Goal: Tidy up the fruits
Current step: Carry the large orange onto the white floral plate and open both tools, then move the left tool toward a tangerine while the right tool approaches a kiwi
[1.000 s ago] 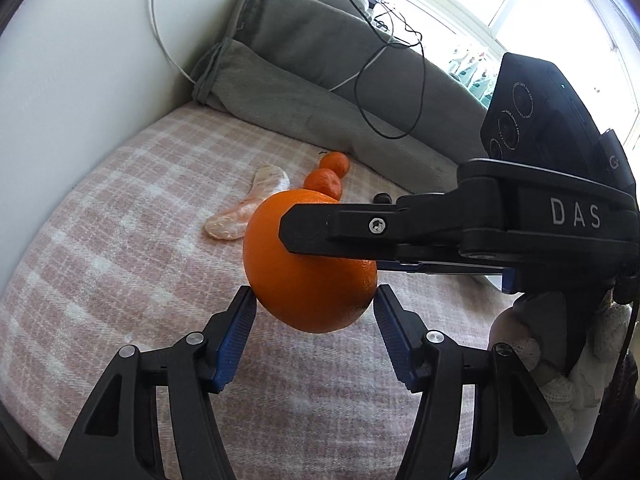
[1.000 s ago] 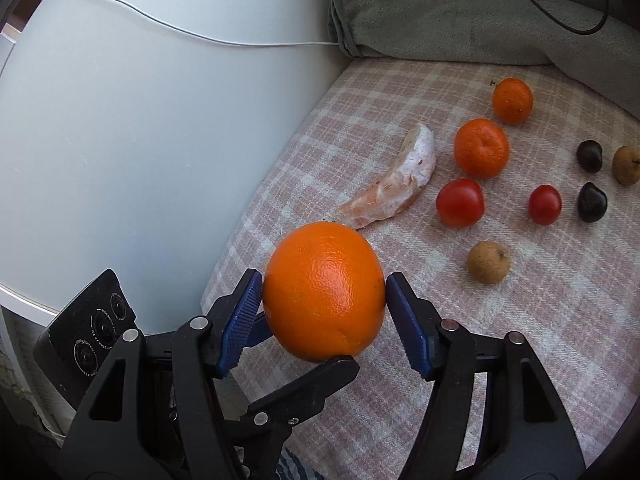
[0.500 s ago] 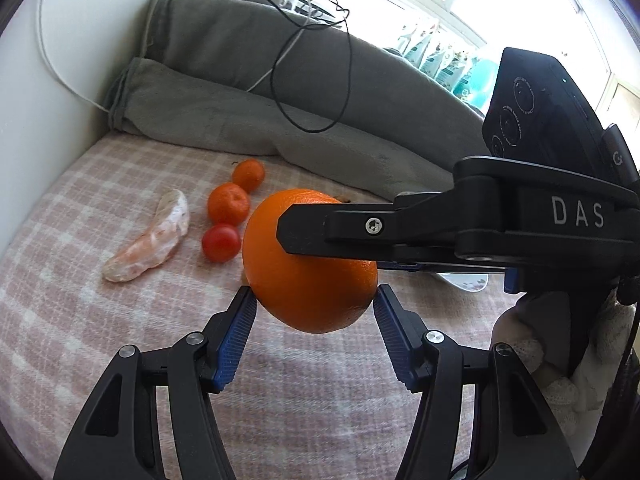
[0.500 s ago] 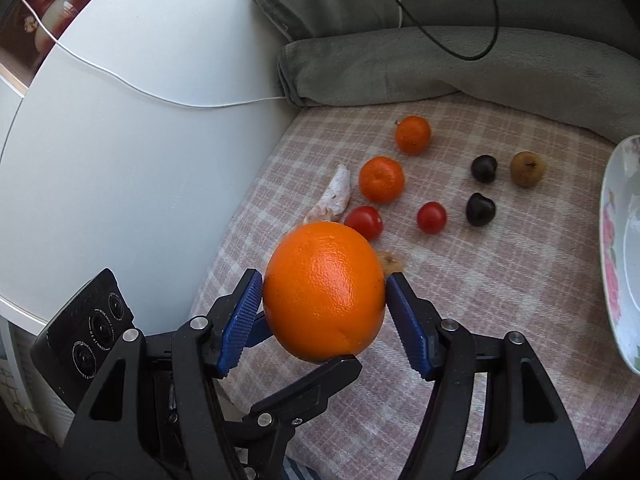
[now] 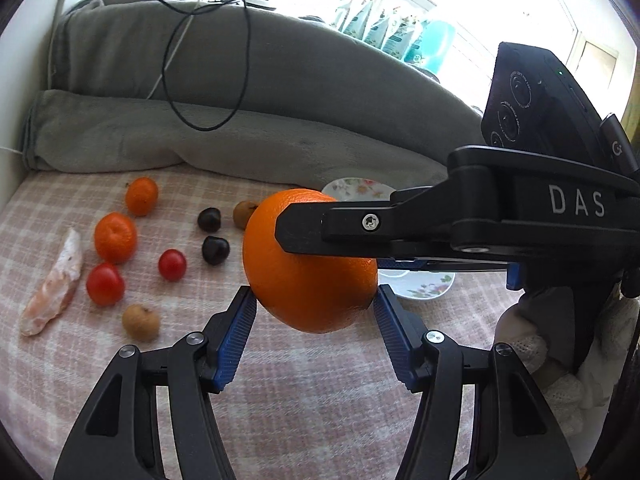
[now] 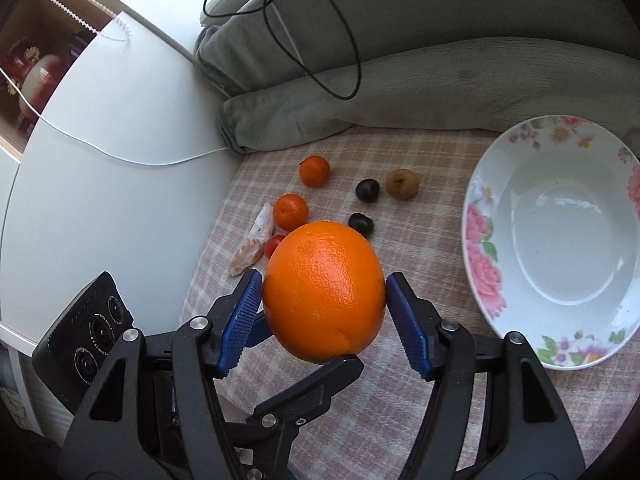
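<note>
Daylight floods in from my window (image 5: pixel 500 4), upper right of the left view: blown out white, detail lost. Orange (image 5: pixel 308 272) underside falls in shadow. Right view evenly lit; glare streak inside plate (image 6: pixel 568 204). Both frames sharp centrally, fisheye-bent with black vignette at corners.

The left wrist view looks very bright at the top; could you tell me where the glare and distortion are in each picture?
Left wrist view: the window is blown out to white, and the orange is shaded underneath. Right wrist view: even light, with only a small streak of glare inside the plate. Both views bend straight edges at the rim, and dark corners frame them.
</note>
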